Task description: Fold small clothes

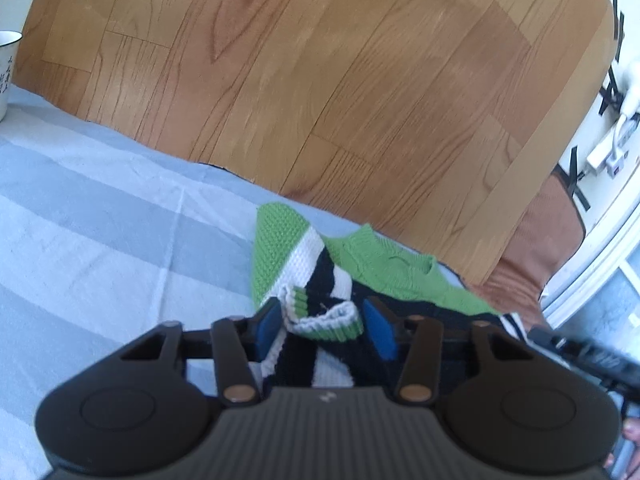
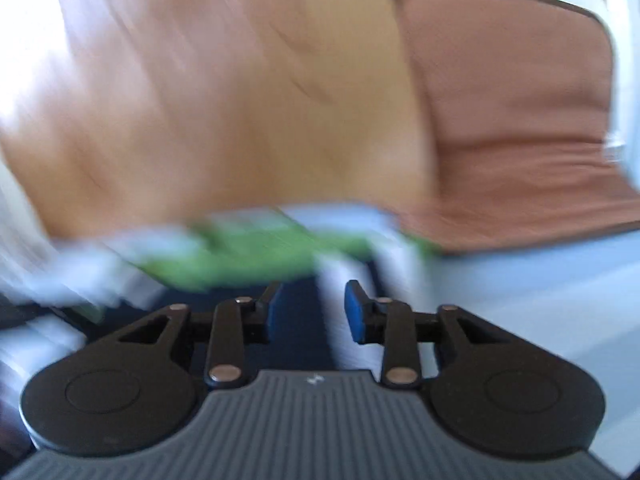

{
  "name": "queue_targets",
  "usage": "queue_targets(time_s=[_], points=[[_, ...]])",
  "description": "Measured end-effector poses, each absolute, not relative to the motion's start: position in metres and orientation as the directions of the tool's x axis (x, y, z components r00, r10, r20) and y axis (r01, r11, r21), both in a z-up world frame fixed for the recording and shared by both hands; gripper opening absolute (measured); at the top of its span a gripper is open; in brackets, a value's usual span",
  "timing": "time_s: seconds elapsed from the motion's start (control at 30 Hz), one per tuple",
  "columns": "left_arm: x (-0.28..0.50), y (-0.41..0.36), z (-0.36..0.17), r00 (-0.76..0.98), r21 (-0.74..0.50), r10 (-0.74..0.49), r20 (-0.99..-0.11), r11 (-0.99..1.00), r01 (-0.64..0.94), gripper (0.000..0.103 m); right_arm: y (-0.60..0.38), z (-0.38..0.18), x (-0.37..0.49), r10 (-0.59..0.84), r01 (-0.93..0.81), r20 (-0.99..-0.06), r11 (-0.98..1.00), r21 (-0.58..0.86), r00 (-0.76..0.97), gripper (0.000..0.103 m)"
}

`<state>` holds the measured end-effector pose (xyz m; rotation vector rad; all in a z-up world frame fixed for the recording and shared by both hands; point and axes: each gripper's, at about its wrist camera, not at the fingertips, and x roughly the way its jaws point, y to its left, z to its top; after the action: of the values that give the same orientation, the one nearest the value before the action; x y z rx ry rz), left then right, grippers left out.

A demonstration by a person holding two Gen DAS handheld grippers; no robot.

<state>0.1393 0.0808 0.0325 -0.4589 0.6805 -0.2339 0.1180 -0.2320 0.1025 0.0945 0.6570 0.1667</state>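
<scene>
Lower centre of the left wrist view: green, white and navy striped knit sweater (image 1: 320, 276) lies bunched on the pale blue-grey striped cloth (image 1: 100, 220), near its far edge. Left gripper (image 1: 326, 326) part open, cuff between the pads, apparently to carry a sleeve inward; contact unclear. Right gripper (image 2: 312, 312) part open over the blurred sweater, gripping nothing.

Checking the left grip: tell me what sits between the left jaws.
In the left wrist view, the sweater's striped cuff lies between the left gripper's jaws.
</scene>
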Motion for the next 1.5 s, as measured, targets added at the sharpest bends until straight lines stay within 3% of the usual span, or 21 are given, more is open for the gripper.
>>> queue_targets(time_s=[0.03, 0.07, 0.17, 0.27, 0.37, 0.43, 0.47, 0.5, 0.57, 0.63, 0.87, 0.97, 1.03, 1.07, 1.17, 1.27, 1.5], points=[[0.140, 0.078, 0.032, 0.754, -0.449, -0.329, -0.569, 0.892, 0.051, 0.031, -0.241, 0.089, 0.123, 0.115, -0.061, -0.634, 0.992, 0.107, 0.765, 0.032], [0.141, 0.075, 0.030, 0.742, -0.414, -0.306, -0.596, 0.909, 0.043, 0.025, -0.256, 0.085, 0.122, 0.108, -0.007, -0.620, 0.987, 0.162, 0.777, 0.038], [0.143, 0.066, 0.028, 0.727, -0.315, -0.237, -0.644, 0.948, 0.030, 0.023, -0.275, 0.092, 0.115, 0.093, 0.096, -0.603, 0.957, 0.273, 0.792, 0.038], [0.138, 0.058, 0.033, 0.722, -0.220, -0.164, -0.673, 0.975, 0.016, 0.025, -0.260, 0.109, 0.098, 0.125, 0.026, -0.536, 0.964, 0.265, 0.835, 0.039], [0.134, 0.062, 0.038, 0.716, -0.250, -0.185, -0.673, 0.968, 0.015, 0.021, -0.248, 0.118, 0.086, 0.237, -0.077, -0.486, 0.942, 0.326, 0.841, 0.039], [0.132, 0.061, 0.039, 0.727, -0.236, -0.186, -0.660, 0.971, 0.034, 0.025, -0.242, 0.111, 0.087, 0.276, -0.112, -0.503, 0.937, 0.332, 0.819, 0.038], [0.135, 0.058, 0.034, 0.722, -0.188, -0.148, -0.676, 0.982, 0.025, 0.025, -0.239, 0.100, 0.096, 0.238, -0.083, -0.563, 0.954, 0.287, 0.791, 0.038], [0.139, 0.057, 0.026, 0.709, -0.166, -0.124, -0.694, 0.986, 0.009, 0.027, -0.241, 0.093, 0.104, 0.216, -0.075, -0.566, 0.962, 0.263, 0.796, 0.037], [0.140, 0.057, 0.025, 0.712, -0.166, -0.127, -0.690, 0.986, 0.015, 0.028, -0.252, 0.094, 0.108, 0.229, -0.051, -0.561, 0.948, 0.315, 0.796, 0.031], [0.140, 0.061, 0.027, 0.708, -0.181, -0.135, -0.693, 0.983, 0.011, 0.028, -0.268, 0.103, 0.099, 0.237, 0.005, -0.562, 0.919, 0.394, 0.792, 0.035], [0.117, 0.063, 0.055, 0.761, -0.201, -0.125, -0.636, 0.980, -0.007, 0.028, -0.270, 0.113, 0.023, 0.324, -0.130, -0.540, 0.922, 0.365, 0.777, 0.036], [0.085, 0.048, 0.061, 0.761, -0.231, -0.200, -0.617, 0.971, 0.069, 0.028, -0.261, 0.099, 0.012, 0.371, -0.172, -0.553, 0.910, 0.378, 0.746, 0.036], [0.056, 0.036, 0.059, 0.748, -0.220, -0.249, -0.616, 0.965, 0.141, 0.028, -0.263, 0.086, 0.014, 0.355, -0.136, -0.588, 0.913, 0.384, 0.726, 0.036], [0.041, 0.031, 0.055, 0.739, -0.207, -0.258, -0.622, 0.965, 0.163, 0.029, -0.267, 0.080, 0.014, 0.340, -0.114, -0.603, 0.917, 0.381, 0.721, 0.031], [0.008, 0.030, 0.034, 0.701, -0.165, -0.232, -0.674, 0.973, 0.163, 0.028, -0.280, 0.079, -0.001, 0.283, -0.074, -0.581, 0.931, 0.357, 0.763, 0.031], [-0.029, 0.041, 0.026, 0.736, -0.140, -0.223, -0.639, 0.975, 0.174, 0.031, -0.284, 0.076, -0.023, 0.286, -0.095, -0.567, 0.935, 0.342, 0.772, 0.031], [-0.072, 0.073, 0.031, 0.750, -0.271, -0.296, -0.592, 0.949, 0.161, 0.036, -0.276, 0.087, -0.052, 0.270, -0.122, -0.504, 0.944, 0.307, 0.821, 0.041]])
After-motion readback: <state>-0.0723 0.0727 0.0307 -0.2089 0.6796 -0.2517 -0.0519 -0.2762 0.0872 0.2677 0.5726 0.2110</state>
